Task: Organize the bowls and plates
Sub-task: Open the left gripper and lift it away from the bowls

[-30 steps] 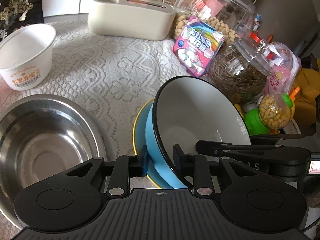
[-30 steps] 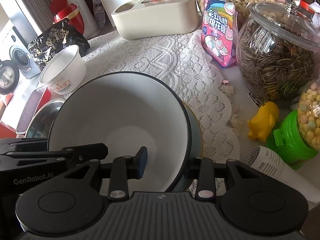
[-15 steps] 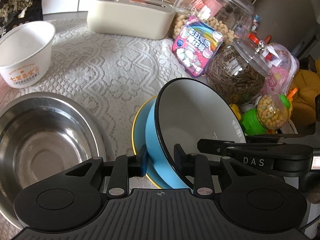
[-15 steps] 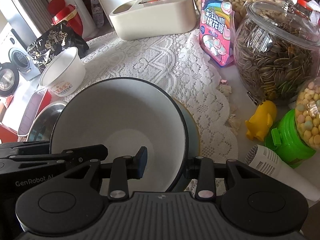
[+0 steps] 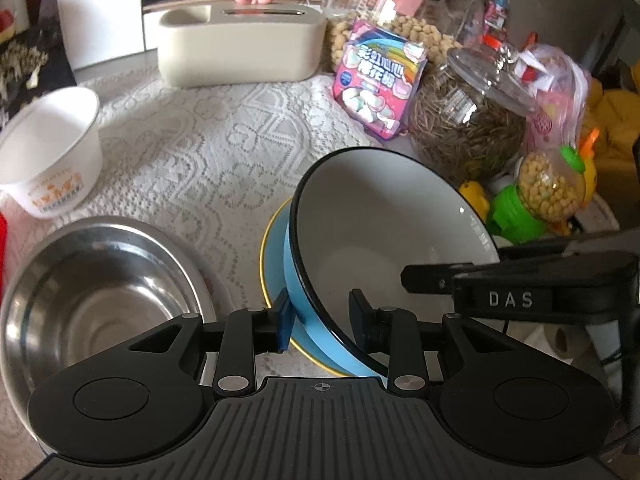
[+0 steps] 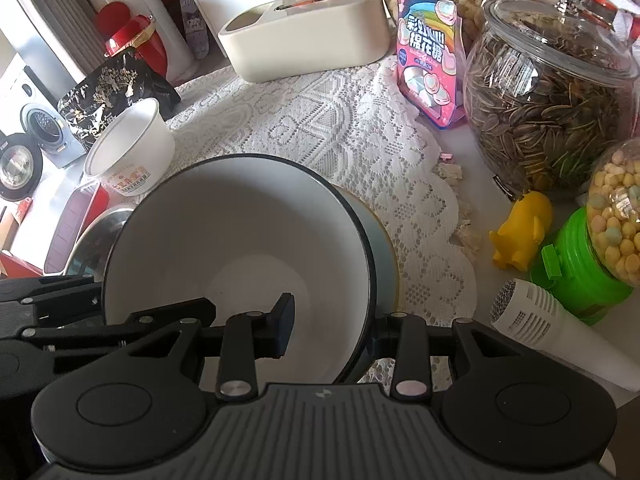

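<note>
A blue bowl (image 5: 380, 240) with a white inside and black rim leans tilted over a blue plate (image 5: 272, 264) with a yellow edge. My left gripper (image 5: 320, 320) grips the bowl's near wall, blue pad outside and the other finger inside, jaws eased slightly wider. In the right wrist view the bowl (image 6: 240, 240) fills the centre and hides most of the plate (image 6: 386, 264). My right gripper (image 6: 332, 334) is shut on its right rim, one pad inside and one outside. A steel bowl (image 5: 100, 300) and a white paper bowl (image 5: 48, 160) stand to the left.
A lace cloth (image 5: 208, 152) covers the table. A beige box (image 5: 240, 48) stands at the back. A marshmallow bag (image 6: 428, 64), a glass seed jar (image 6: 548, 92), a green candy dispenser (image 6: 580, 272), a yellow toy (image 6: 520, 236) and a white microphone (image 6: 532, 320) crowd the right side.
The bowl has sunk a little toward the plate. My left gripper's fingers stand slightly wider apart on its wall. The right gripper keeps the same hold.
</note>
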A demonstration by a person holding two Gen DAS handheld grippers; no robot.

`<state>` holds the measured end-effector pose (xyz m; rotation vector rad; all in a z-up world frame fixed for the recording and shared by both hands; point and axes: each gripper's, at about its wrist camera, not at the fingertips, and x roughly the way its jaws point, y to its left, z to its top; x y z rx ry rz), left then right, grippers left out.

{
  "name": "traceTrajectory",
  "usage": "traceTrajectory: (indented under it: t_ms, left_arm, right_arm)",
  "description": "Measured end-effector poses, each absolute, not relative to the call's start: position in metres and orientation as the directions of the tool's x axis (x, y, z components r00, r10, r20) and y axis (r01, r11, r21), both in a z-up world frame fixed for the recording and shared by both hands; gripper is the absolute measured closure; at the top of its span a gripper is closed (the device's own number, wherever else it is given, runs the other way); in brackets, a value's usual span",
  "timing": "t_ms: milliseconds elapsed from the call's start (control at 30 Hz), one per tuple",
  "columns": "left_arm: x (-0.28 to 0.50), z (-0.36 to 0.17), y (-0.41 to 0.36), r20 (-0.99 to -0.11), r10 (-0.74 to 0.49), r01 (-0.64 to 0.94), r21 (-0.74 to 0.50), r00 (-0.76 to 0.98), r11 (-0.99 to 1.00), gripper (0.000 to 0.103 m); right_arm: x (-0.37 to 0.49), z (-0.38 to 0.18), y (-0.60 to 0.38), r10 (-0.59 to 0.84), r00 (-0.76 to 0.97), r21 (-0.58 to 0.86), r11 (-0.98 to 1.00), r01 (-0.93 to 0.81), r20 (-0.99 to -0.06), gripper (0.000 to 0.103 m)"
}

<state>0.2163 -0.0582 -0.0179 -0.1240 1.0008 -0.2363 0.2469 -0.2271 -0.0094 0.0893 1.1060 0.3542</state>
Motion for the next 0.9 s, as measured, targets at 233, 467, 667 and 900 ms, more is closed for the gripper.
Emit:
traceTrajectory:
  t_ms: [233,467,667,900]
  left_arm:
    - [0.212,-0.009,-0.062,-0.814,-0.198,0.144,-0.142,0.546,0.979,0.068]
    - [0.208,0.008,-0.039,-0.779,-0.256,0.134,-0.220,0.572,0.966,0.066]
    - [0.210,0.015,-0.022,-0.767,-0.251,0.091,-0.246,0.591,0.965,0.067]
    - [0.218,0.026,0.035,-0.726,-0.192,-0.034,-0.284,0.660,0.958,0.067]
  right_arm:
    - [0.245,-0.010,-0.226,0.319,0.401,0.237,0.941,-0.241,-0.859,0.067]
    - [0.244,0.003,-0.226,0.269,0.460,0.179,0.957,-0.230,-0.846,0.066]
    - [0.238,0.015,-0.227,0.257,0.491,0.150,0.958,-0.246,-0.833,0.066]
    - [0.248,0.052,-0.203,0.252,0.580,0.091,0.952,-0.293,-0.775,0.060]
